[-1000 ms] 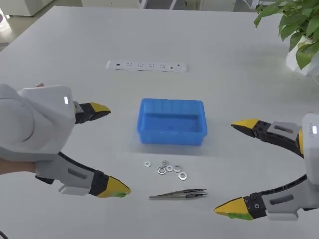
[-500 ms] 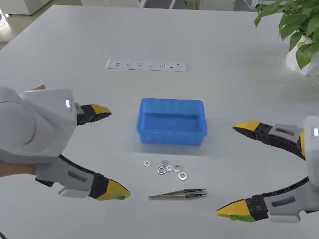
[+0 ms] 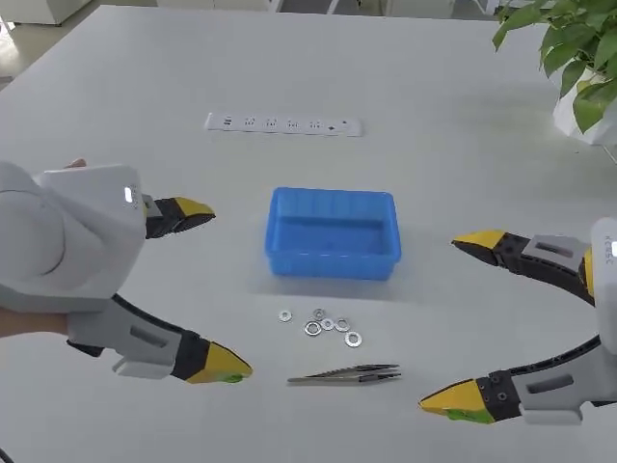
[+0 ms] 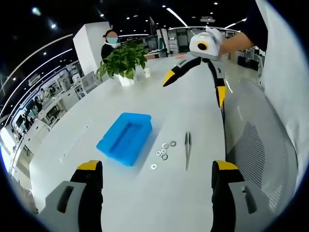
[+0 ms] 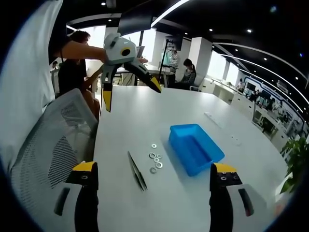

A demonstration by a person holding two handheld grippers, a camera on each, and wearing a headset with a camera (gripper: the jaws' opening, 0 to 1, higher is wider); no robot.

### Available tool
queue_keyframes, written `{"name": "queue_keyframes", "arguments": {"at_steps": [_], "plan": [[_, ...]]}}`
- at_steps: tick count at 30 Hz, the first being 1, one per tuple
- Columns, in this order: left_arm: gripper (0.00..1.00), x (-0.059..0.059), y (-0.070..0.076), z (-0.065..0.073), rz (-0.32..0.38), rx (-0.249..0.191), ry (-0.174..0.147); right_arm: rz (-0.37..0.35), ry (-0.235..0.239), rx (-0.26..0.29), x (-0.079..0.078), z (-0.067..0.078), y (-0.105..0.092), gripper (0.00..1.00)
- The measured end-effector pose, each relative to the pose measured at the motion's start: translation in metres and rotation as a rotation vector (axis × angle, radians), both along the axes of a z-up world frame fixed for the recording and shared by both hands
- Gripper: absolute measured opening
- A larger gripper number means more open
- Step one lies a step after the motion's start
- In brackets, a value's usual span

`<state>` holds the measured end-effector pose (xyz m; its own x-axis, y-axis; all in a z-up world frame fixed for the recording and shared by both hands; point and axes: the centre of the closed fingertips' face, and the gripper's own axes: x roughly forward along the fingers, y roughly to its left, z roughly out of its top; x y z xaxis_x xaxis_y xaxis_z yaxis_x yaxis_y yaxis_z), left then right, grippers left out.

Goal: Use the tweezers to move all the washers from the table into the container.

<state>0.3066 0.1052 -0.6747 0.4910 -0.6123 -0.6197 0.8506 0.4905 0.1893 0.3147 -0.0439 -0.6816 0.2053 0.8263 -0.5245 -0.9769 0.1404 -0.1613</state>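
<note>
The white desk carries an open-topped blue container near its middle. A loose cluster of small metal washers lies just beside it, on the side toward the near edge. The tweezers lie closer still to that edge, roughly parallel to it. A white power strip lies toward the far edge, and a potted plant stands by the right edge

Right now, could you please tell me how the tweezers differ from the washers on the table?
The tweezers are one long, thin tool; the washers are several small rings in a loose cluster. The washers lie closer to the blue container; the tweezers lie beyond them, nearer the person. Both are silvery, lie flat on the white table and are untouched.
</note>
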Motion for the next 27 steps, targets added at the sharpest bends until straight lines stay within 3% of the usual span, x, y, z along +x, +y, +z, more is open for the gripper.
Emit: {"name": "queue_keyframes", "arguments": {"at_steps": [9,16,20,27], "plan": [[0.99,-0.006,-0.003,-0.008,-0.016,0.006,0.016,0.008,0.001,-0.020,-0.001,-0.005,-0.001,0.97],[0.99,-0.007,-0.002,-0.011,-0.013,-0.015,0.017,0.005,0.006,-0.027,0.000,-0.007,-0.003,0.97],[0.99,-0.008,-0.009,-0.016,-0.031,-0.027,0.015,0.008,-0.001,-0.044,0.002,-0.013,-0.002,0.91],[0.99,-0.014,-0.019,-0.034,-0.040,-0.026,0.052,0.017,0.018,-0.072,-0.001,-0.026,0.002,0.89]]}}
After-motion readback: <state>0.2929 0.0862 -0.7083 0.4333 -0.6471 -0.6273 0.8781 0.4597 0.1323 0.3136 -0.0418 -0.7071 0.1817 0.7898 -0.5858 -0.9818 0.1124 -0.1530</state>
